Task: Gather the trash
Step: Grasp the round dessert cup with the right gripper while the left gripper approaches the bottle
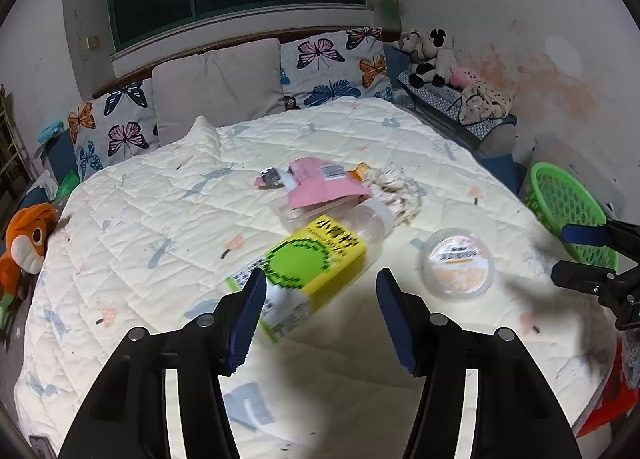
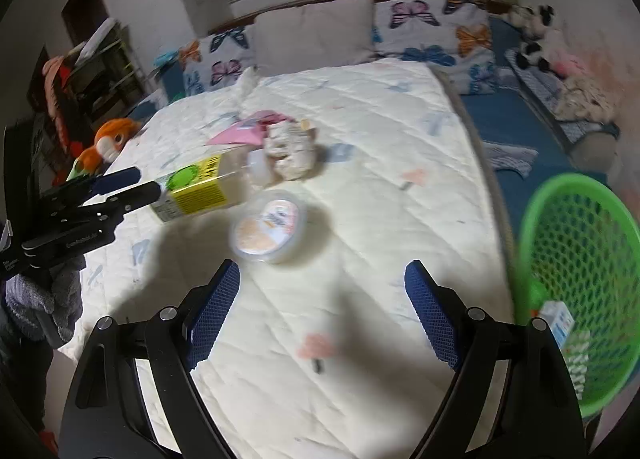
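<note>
Trash lies on the quilted bed: a clear bottle with a yellow-green label (image 1: 316, 259), a pink wrapper (image 1: 320, 185), crumpled paper (image 1: 396, 187) and a round plastic lid (image 1: 458, 261). My left gripper (image 1: 320, 299) is open, its fingers on either side of the bottle's lower end, just above it. My right gripper (image 2: 320, 299) is open and empty, hovering over the bed short of the lid (image 2: 268, 227). The bottle (image 2: 200, 187) and paper (image 2: 292, 151) also show in the right wrist view. A green mesh basket (image 2: 576, 259) at the bed's right side holds a small carton (image 2: 558, 319).
Butterfly pillows (image 1: 332, 67) and grey cushions (image 1: 218, 87) line the headboard. An orange plush toy (image 1: 28, 239) sits at the bed's left edge. Stuffed animals (image 1: 432, 55) lie on a bench at the right. The basket (image 1: 568, 211) stands beside the bed.
</note>
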{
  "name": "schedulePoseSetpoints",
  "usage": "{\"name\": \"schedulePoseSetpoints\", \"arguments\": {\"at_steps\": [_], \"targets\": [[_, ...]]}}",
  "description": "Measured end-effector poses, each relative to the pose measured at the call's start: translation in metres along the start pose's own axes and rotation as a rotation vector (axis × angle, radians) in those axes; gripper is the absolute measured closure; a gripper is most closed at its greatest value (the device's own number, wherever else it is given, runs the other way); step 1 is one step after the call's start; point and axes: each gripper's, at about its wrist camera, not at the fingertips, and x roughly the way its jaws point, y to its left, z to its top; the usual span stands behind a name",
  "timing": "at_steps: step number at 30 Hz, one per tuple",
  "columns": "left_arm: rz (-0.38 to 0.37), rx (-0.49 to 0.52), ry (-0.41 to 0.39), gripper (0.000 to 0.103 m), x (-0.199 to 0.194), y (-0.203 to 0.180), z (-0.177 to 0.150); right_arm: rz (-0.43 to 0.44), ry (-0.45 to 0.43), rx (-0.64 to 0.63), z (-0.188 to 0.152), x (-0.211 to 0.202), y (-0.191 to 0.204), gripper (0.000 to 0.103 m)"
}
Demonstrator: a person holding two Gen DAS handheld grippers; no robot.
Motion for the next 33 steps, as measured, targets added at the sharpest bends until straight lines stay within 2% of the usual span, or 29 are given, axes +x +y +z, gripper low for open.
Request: {"name": "schedulePoseSetpoints", "arguments": {"at_steps": [8,19,30,33], "targets": [[-0.004,0.019,0.018,0.043,0.007,0.017,-0.005,0.019,0.053,-0.065,0.009,0.038,0.030,0.018],[-0.043,0.105,0.040,0.031,0.025,0.017,0.006,-0.009,0.110,-0.095,0.017,0.077,0.036,0.015],[-0.100,0.208,0.087,0.031,0.051,0.016,0.017,-0.060,0.125,-0.164,0.017,0.094,0.044,0.016],[-0.114,0.219,0.098,0.031,0.057,0.017,0.021,-0.063,0.126,-0.169,0.017,0.096,0.044,0.021]]}}
